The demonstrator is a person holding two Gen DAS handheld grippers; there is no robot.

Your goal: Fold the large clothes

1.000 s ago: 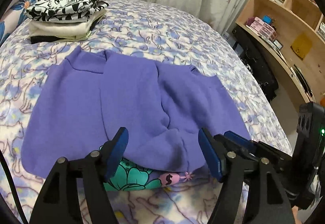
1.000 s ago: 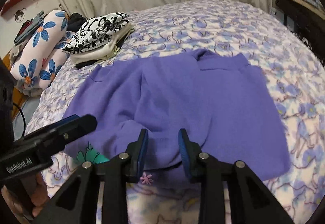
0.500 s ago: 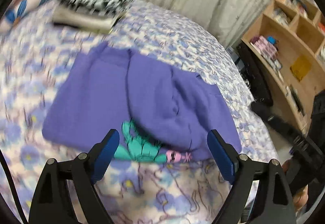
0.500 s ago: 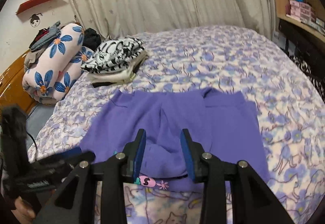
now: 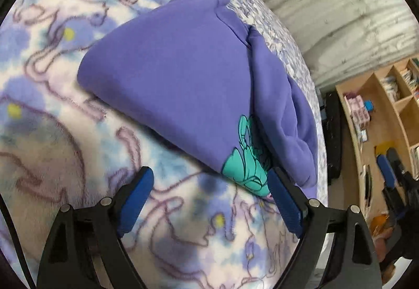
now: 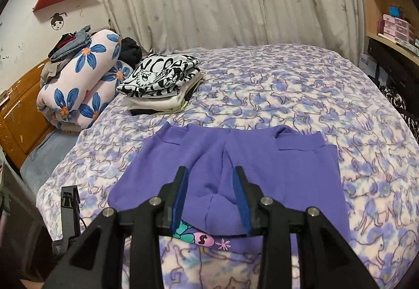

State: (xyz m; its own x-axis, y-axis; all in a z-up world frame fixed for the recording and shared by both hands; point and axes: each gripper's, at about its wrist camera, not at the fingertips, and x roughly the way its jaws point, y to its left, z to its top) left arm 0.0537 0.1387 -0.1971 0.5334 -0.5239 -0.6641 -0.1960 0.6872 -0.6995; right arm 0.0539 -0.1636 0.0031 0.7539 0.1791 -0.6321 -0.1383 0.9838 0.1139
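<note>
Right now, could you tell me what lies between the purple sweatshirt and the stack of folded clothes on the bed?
Only bare blanket: the right wrist view shows an empty strip of it separating the purple sweatshirt from the stack of folded clothes.

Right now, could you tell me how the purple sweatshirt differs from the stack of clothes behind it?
The purple sweatshirt lies spread wide and low, only partly folded; the stack of clothes is compact, with several finished garments piled up. The sweatshirt is mostly plain purple; the stack's top piece is black-and-white print. Both rest on the bed.
</note>
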